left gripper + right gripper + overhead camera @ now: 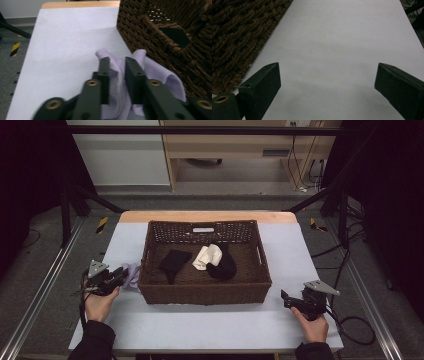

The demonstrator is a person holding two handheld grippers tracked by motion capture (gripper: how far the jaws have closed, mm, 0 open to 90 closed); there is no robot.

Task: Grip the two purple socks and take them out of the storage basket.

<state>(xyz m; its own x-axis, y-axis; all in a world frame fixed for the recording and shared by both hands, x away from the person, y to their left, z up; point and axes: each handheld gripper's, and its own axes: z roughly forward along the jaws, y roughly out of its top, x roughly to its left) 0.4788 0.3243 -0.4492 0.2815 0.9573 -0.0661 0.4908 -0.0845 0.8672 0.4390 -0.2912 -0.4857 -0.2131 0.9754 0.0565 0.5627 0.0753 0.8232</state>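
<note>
Grey table (200,320), left gripper (117,67) is pinching the lilac cloth (155,75) right beside the basket (150,270), while right gripper (327,75) is gaping wide, empty.

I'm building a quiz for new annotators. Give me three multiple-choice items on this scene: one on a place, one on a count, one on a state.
1. Where is the lilac cloth?
A. inside the basket
B. on the table beside the basket's left wall
C. on the floor

2. How many cloth pieces lie inside the basket?
A. one
B. three
C. five

3. How do the right gripper's jaws stand?
A. wide apart over bare table
B. closed on a black cloth
C. closed on the basket rim

Answers:
1. B: the left gripper view shows it on the table against the woven wall, pinched by the left gripper.
2. B: the high view shows a black cloth, a cream cloth and a second black cloth.
3. A: the right gripper view shows nothing between them.
</note>
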